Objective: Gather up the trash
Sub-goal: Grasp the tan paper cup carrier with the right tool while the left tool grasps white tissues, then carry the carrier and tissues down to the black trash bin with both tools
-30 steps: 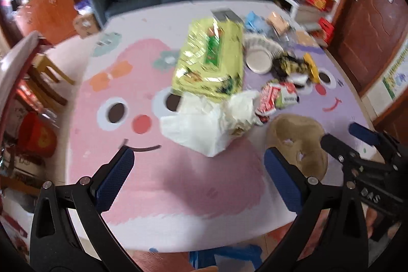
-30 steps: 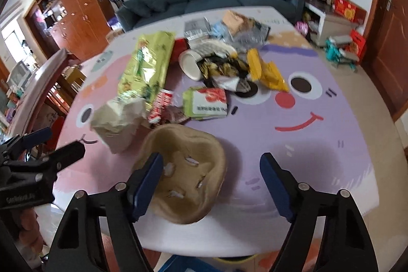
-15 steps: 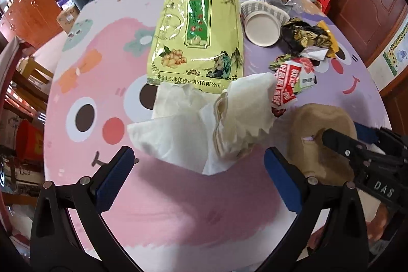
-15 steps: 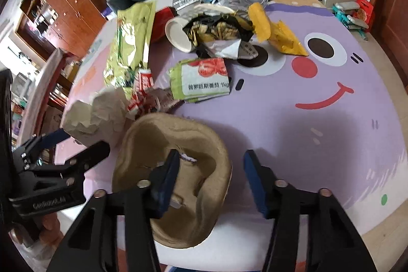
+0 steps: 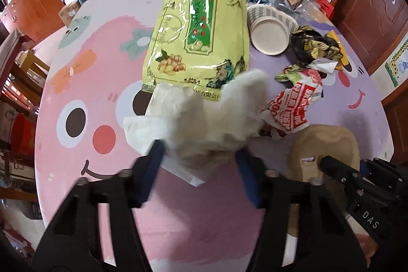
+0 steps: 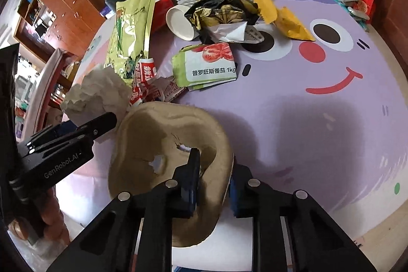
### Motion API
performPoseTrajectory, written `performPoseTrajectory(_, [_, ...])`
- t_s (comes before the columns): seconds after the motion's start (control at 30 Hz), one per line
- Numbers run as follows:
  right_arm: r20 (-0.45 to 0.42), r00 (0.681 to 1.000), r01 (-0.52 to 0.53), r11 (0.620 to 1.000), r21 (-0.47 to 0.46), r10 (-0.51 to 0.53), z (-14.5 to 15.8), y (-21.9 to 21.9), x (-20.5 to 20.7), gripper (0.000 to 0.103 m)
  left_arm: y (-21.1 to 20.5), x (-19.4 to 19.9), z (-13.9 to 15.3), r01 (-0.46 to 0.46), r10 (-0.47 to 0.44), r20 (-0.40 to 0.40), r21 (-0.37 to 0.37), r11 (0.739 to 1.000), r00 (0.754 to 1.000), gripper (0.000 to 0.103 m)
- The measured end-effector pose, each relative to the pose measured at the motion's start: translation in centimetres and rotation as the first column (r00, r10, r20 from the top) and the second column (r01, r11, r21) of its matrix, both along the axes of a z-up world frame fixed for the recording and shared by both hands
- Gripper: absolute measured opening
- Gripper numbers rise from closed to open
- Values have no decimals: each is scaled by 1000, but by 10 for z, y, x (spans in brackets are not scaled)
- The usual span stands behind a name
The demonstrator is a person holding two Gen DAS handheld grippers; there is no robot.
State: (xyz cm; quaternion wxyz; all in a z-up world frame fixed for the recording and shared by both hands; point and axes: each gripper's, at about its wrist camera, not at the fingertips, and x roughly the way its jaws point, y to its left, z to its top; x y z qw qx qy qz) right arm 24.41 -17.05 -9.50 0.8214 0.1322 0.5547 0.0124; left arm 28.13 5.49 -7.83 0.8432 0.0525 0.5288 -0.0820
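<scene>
A round table (image 5: 76,73) with a pink-and-purple cartoon face fills both views, its upper half littered with trash. The largest piece, a yellow-green snack bag (image 5: 201,37), lies flat at upper centre of the left wrist view. Lower right in that view sits a brown moulded pulp tray (image 6: 165,134); the right gripper (image 6: 213,177) is closing its jaws on the tray's near rim, one pad inside and one outside. At centre of the left view, the left gripper (image 5: 200,159) is closing its jaws around a crumpled white paper wad (image 5: 216,119), pads at its sides. A red-and-white wrapper (image 5: 295,106) lies just right of the wad.
</scene>
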Motion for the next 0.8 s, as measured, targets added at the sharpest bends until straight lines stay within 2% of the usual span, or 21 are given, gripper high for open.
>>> performPoseTrajectory(0.03, [6,1000,6,1000,7,-6,0,0,-2,18,-2,-2,1,6,-6,7,5,1000,1000,32])
performPoseTrajectory(0.17, [33,999,14,1000,8,-14,5,-2,-10,16,-8,-8,3,16,-17,24,24,1000,1000,25])
performPoseTrajectory(0.27, [64,998,20,1000,-5,-20,16,-5,-21,15,-7,-14,4,10,-11,38,13,1000,999,24])
performPoseTrajectory(0.43, [111,993,51,999,-5,-50,35,-13,-41,14,3,-30,18,21,-16,71,-70,997,997,24])
performPoseTrajectory(0.57, [146,986,75,997,4,-75,53,-20,-62,14,6,-48,32,33,-25,67,-113,993,997,16])
performPoseTrajectory(0.8, [210,967,146,989,19,-147,83,-39,-131,14,-1,-99,58,101,-86,87,-188,977,993,15])
